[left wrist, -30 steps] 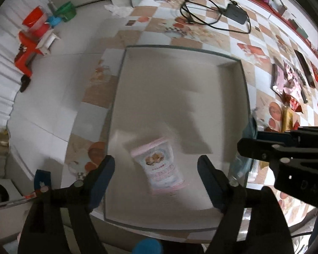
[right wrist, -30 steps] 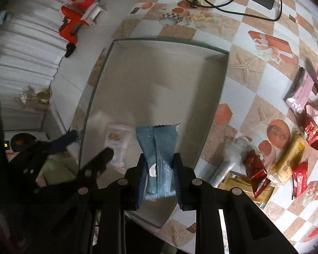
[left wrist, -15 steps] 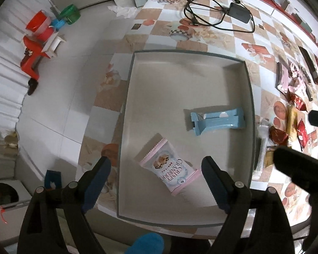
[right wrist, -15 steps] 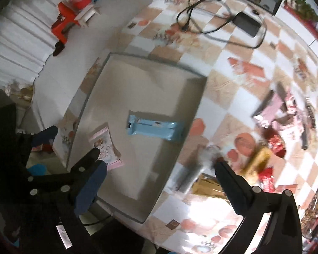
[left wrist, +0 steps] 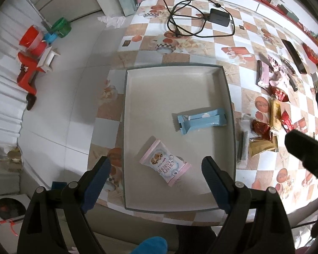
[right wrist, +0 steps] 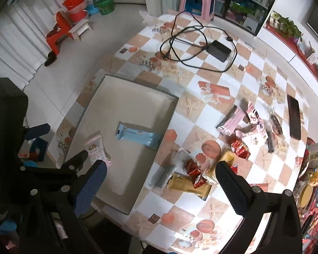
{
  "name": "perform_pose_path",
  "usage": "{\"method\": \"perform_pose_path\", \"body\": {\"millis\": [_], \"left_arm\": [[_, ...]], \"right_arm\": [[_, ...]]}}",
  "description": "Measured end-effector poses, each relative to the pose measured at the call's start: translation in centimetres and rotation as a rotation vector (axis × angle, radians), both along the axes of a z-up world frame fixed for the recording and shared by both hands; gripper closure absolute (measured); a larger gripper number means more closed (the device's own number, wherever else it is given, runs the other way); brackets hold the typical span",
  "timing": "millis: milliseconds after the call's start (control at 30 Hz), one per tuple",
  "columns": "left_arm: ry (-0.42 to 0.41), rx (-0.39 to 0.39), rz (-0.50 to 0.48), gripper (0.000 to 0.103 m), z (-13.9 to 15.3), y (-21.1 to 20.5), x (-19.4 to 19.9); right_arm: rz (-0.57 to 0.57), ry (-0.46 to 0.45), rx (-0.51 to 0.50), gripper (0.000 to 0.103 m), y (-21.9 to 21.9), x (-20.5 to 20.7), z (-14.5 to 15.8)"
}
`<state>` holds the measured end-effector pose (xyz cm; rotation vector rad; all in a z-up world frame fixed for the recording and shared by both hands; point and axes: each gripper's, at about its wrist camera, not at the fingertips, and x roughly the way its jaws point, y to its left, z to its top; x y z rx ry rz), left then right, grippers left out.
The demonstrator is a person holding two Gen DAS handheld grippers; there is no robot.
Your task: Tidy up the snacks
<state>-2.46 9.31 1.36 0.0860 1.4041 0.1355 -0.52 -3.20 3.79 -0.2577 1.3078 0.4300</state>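
Snacks still to be sorted lie in a loose heap on the checkered table, just right of the tray, which already holds a blue bar and a pink cranberry packet. You should expect light, crinkly, slippery foil wrappers with soft or brittle contents, so pinch each across its flat middle or a crimped end, gently. Your right gripper is spread wide and empty above the gold packet; your left gripper hangs equally wide over the tray, touching nothing.
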Motion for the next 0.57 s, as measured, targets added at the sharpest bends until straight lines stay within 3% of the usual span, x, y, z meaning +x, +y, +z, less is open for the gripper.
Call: {"method": "perform_pose_path", "body": {"millis": [467, 567], "left_arm": [[-0.001, 0.009, 0.023, 0.013, 0.54, 0.33, -0.46], [-0.035, -0.05, 0.018, 0.013, 1.08, 0.51, -0.89]], "right_arm": [[0.027, -0.036, 0.018, 0.0, 0.84, -0.1, 1.16], [0.026, -0.034, 0.02, 0.0, 0.87, -0.14, 1.16]]}}
